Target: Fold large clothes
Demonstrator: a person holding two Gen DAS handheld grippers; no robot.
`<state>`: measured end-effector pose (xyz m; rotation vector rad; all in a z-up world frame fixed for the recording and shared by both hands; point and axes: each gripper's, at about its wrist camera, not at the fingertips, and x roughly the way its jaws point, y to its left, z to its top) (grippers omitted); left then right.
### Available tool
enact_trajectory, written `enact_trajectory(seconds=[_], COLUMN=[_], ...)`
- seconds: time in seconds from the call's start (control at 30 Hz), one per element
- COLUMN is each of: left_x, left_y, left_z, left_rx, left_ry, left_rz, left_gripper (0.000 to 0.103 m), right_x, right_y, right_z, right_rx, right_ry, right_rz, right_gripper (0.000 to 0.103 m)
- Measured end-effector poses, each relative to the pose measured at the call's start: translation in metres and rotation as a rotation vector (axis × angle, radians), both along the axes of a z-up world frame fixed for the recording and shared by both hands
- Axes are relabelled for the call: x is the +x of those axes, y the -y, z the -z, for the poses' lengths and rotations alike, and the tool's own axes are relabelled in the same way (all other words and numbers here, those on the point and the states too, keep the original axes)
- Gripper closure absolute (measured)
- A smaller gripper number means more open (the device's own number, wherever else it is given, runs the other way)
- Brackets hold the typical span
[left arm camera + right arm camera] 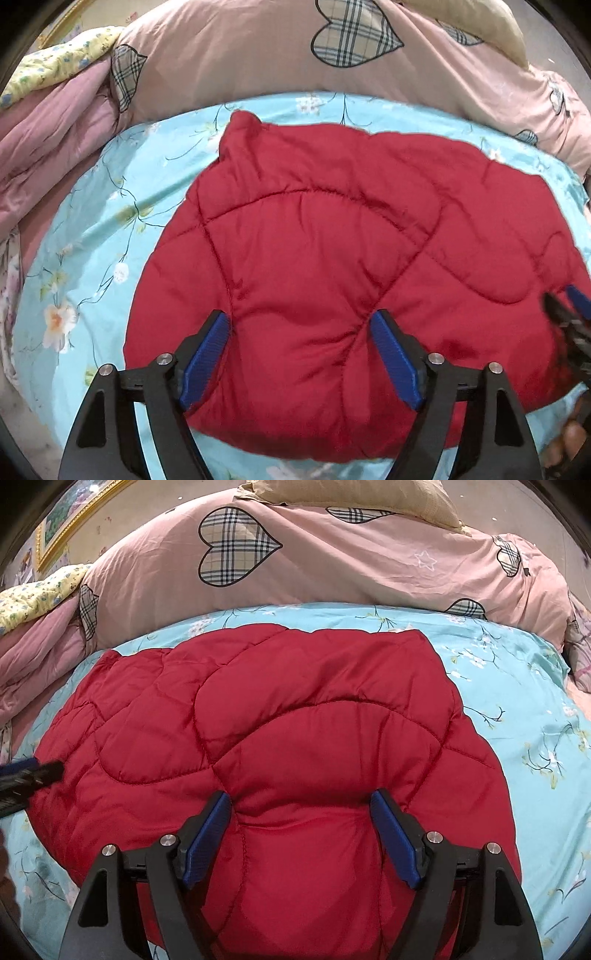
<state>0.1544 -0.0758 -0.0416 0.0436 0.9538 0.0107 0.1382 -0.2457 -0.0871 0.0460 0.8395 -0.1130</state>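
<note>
Both tongs, left (299, 328) & right (301, 808), released over the red puffy jacket (332, 240) mid-bed. Looks soft, light, slick; I'd pinch its near-edge hem, thick fold.

Red quilted jacket (280, 738) — floral bedsheet (517, 716)

Jacket (332, 258): lies on the bed sheet (92, 258), under and ahead of the fingers (207, 354) of both grippers.
Left gripper (301, 325): over the jacket's near left part.
Right gripper (301, 805): over its near right part.
Quilt (351, 565): beyond the jacket, across the far side.
Pillow (351, 498): on the quilt, farthest away.
Bunched bedding (55, 147): far left of the left gripper's fingers.
</note>
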Motion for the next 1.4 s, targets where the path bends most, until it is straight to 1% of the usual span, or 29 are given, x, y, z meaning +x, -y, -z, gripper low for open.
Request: enact_trajectory(seconds=[0.1,0.17,0.23,0.3,0.37,0.43,0.6,0.83,0.93,1.03,1.23,1.3,1.4], left_x=[0.003,0.004,0.006,0.007,0.01,0.014,0.016,0.015,0.015,0.014,0.014,0.013,0.005], left_y=[0.003,0.006,0.007,0.009,0.009,0.006,0.006,0.007,0.007,0.007,0.009,0.007,0.0], left_z=[0.003,0.006,0.007,0.008,0.012,0.016,0.02,0.02,0.02,0.019,0.018,0.015,0.008], left_rx=[0.022,0.034,0.042,0.043,0.046,0.052,0.065,0.066,0.066,0.066,0.079,0.07,0.036], left_ry=[0.01,0.011,0.012,0.01,0.007,0.009,0.017,0.013,0.009,0.008,0.011,0.009,0.005], left_rz=[0.017,0.021,0.029,0.033,0.039,0.045,0.048,0.047,0.046,0.045,0.051,0.055,0.046], left_gripper=[0.02,0.019,0.018,0.015,0.014,0.012,0.01,0.009,0.009,0.009,0.009,0.009,0.009], right_x=[-0.013,-0.019,-0.019,-0.013,-0.007,-0.004,-0.001,-0.002,-0.006,-0.016,-0.008,-0.006,-0.006], right_y=[-0.007,-0.016,-0.022,-0.022,-0.016,-0.011,-0.01,-0.011,-0.013,-0.018,-0.012,-0.012,-0.011], right_z=[-0.017,-0.022,-0.017,-0.004,0.004,0.007,0.01,0.01,0.005,-0.005,0.009,0.01,0.007], right_rx=[0.02,0.017,-0.009,-0.05,-0.049,-0.034,-0.04,-0.04,-0.033,-0.04,-0.04,-0.043,-0.03], right_ry=[0.015,0.01,-0.027,-0.068,-0.081,-0.081,-0.078,-0.081,-0.074,-0.035,-0.073,-0.077,-0.084], right_rz=[-0.017,-0.045,-0.055,-0.042,-0.02,-0.005,0.001,0.004,0.01,0.015,0.015,0.017,0.018], right_gripper=[0.023,0.023,0.023,0.023,0.02,0.017,0.017,0.016,0.017,0.018,0.015,0.014,0.014])
